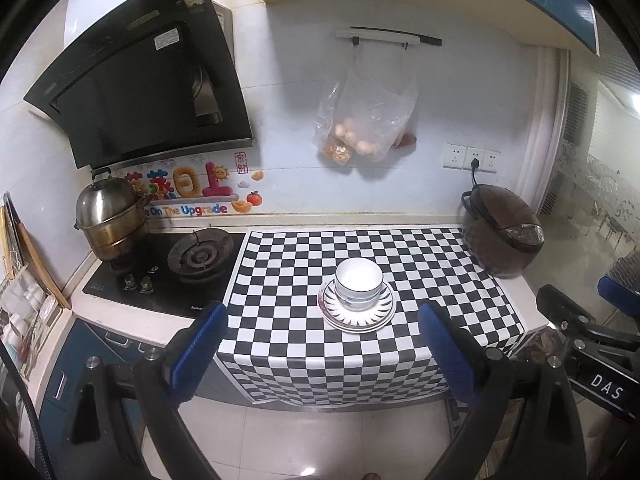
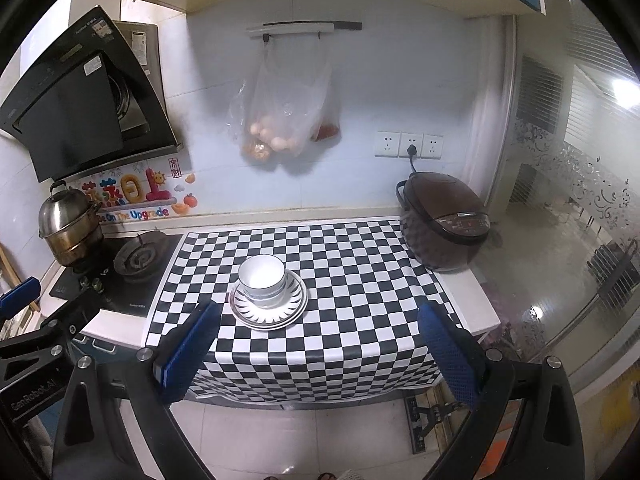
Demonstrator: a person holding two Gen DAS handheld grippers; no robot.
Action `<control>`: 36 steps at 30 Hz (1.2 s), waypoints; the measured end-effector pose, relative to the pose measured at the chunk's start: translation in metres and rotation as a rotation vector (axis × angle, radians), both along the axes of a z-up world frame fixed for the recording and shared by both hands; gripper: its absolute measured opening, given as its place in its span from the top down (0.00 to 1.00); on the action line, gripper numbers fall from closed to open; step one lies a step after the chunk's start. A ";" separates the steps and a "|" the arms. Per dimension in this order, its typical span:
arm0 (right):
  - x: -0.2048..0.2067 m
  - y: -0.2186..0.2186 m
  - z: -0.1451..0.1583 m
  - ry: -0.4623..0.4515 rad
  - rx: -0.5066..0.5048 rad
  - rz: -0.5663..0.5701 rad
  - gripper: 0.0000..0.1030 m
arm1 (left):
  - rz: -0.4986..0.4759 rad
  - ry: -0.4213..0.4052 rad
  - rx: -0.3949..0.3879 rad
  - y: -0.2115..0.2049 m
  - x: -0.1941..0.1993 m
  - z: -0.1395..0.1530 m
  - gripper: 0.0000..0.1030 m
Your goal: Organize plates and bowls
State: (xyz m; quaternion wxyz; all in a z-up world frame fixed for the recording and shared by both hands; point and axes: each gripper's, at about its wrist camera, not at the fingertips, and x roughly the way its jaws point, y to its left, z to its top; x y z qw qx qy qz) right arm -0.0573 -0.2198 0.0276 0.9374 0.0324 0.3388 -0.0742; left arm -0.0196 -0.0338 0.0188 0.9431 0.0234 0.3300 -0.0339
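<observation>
A stack of white bowls point(image 1: 359, 289) sits on a stack of black-and-white patterned plates point(image 1: 357, 317) in the middle of the checkered cloth point(image 1: 420, 252). The bowls point(image 2: 262, 280) and plates point(image 2: 269, 312) also show in the right wrist view. My left gripper point(image 1: 323, 350) is open and empty, held back from the counter's front edge, in front of the stack. My right gripper point(image 2: 320, 346) is open and empty, also off the front edge, to the right of the stack. Each gripper shows at the edge of the other's view.
A brown rice cooker point(image 1: 502, 236) stands at the cloth's back right, plugged into the wall. A gas hob point(image 1: 160, 268) with a steel steamer pot point(image 1: 108, 220) lies to the left, under a black range hood point(image 1: 140, 80). A plastic bag of eggs point(image 1: 366, 120) hangs on the wall.
</observation>
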 end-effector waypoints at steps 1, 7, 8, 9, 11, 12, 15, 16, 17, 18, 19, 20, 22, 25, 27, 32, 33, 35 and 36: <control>0.000 0.000 0.000 0.002 -0.001 0.001 0.02 | 0.001 0.000 0.000 0.001 0.000 0.000 0.05; -0.001 0.003 0.000 -0.002 0.000 -0.004 0.02 | 0.001 0.006 -0.002 0.003 0.000 -0.001 0.05; 0.000 0.003 0.000 -0.001 -0.002 -0.005 0.02 | 0.002 0.007 -0.004 0.002 -0.001 -0.001 0.05; 0.000 0.003 0.000 -0.002 -0.001 -0.007 0.02 | 0.002 0.008 -0.004 0.003 -0.001 -0.001 0.05; 0.001 0.004 0.000 0.001 -0.001 -0.009 0.02 | 0.003 0.005 -0.001 0.004 -0.001 0.000 0.05; 0.001 0.003 0.000 -0.003 -0.002 -0.011 0.02 | 0.003 0.005 -0.001 0.004 0.000 -0.001 0.05; 0.002 0.001 0.000 -0.005 0.001 -0.018 0.02 | 0.000 0.000 0.002 0.006 0.000 -0.001 0.05; 0.003 0.001 -0.001 -0.005 0.001 -0.020 0.02 | -0.001 -0.002 0.003 0.006 0.001 0.000 0.05; 0.002 0.002 0.000 -0.005 0.002 -0.021 0.02 | -0.001 -0.003 0.004 0.007 0.001 0.000 0.05; 0.003 0.001 0.000 -0.004 0.001 -0.020 0.02 | -0.001 -0.005 0.004 0.007 0.001 0.000 0.05; 0.003 0.001 -0.001 -0.004 0.000 -0.020 0.02 | -0.003 -0.004 0.004 0.007 0.001 0.000 0.05; 0.003 0.001 0.000 -0.004 0.000 -0.020 0.02 | -0.001 -0.004 0.006 0.007 0.001 0.000 0.05; 0.003 0.002 -0.001 -0.002 -0.001 -0.019 0.02 | 0.000 -0.004 0.005 0.006 0.000 0.000 0.05; 0.002 0.004 -0.002 0.002 -0.007 -0.017 0.02 | 0.002 -0.004 0.004 0.006 0.001 0.000 0.05; 0.002 0.005 -0.002 0.002 -0.010 -0.015 0.02 | 0.003 -0.002 0.001 0.007 0.000 0.000 0.05; 0.001 0.005 -0.001 -0.001 -0.020 -0.020 0.02 | -0.008 0.010 -0.005 0.011 0.005 0.000 0.05; 0.001 0.005 0.000 -0.002 -0.021 -0.019 0.02 | -0.007 0.008 -0.002 0.011 0.005 0.000 0.05; 0.001 0.006 0.001 -0.002 -0.025 -0.016 0.02 | -0.007 0.008 -0.003 0.012 0.005 -0.001 0.05; 0.001 0.006 0.001 -0.003 -0.027 -0.016 0.02 | -0.008 0.005 -0.003 0.013 0.006 0.000 0.05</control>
